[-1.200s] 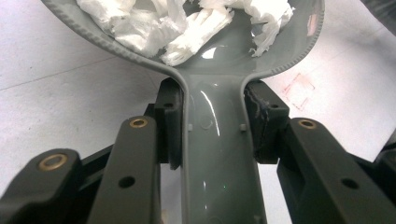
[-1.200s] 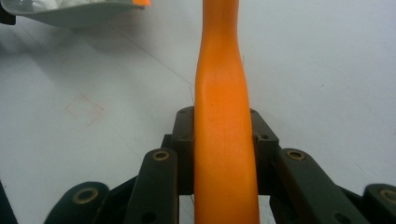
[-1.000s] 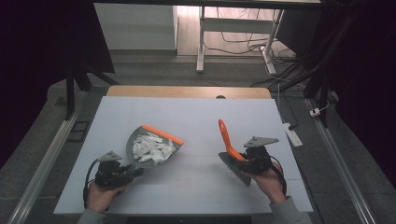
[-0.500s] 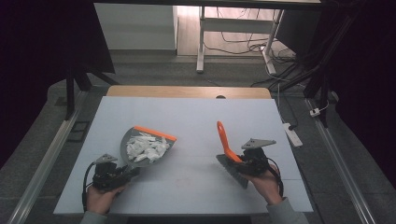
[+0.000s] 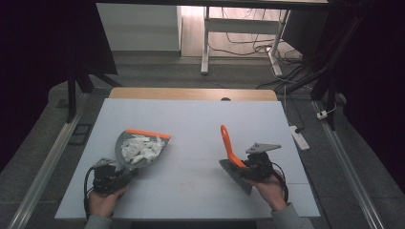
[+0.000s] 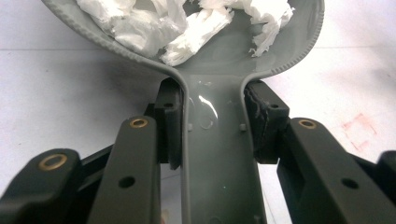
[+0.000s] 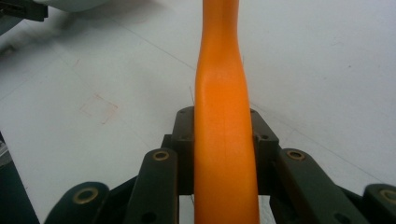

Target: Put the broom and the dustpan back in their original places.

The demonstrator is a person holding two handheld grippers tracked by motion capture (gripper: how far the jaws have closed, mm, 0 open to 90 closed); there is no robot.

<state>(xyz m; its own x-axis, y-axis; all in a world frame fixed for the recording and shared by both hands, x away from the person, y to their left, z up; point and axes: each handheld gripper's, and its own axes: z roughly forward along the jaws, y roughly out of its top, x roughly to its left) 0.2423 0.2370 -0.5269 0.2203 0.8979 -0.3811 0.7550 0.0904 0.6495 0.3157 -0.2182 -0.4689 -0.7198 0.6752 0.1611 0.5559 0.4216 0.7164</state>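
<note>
**Paper scraps are in the dustpan, sweeping looks done**

The left gripper (image 5: 111, 177) is clamped on the handle of the grey dustpan (image 5: 138, 149). In the left gripper view the two black jaws press on both sides of that handle (image 6: 217, 154). The dustpan sits at about 9 o'clock on the white worktop (image 5: 200, 119), with its orange edge pointing toward 1 o'clock. It is full of white paper scraps (image 5: 139, 149).

The right gripper (image 5: 252, 168) is clamped on the orange handle of the brush (image 5: 228, 145). The jaws squeeze it from both sides in the right gripper view (image 7: 225, 140). The brush is at about 4 o'clock on the worktop, well apart from the dustpan. Its handle sticks up toward 12 o'clock and its grey bristle end hangs down toward 6 o'clock, close to the person's hand.

I can see no loose scraps on the worktop. So the sweeping part looks finished. What is likely left is to tip the scraps out somewhere and put the brush and dustpan down. No bin can be seen on the worktop, so I cannot tell where the scraps would go.
</note>
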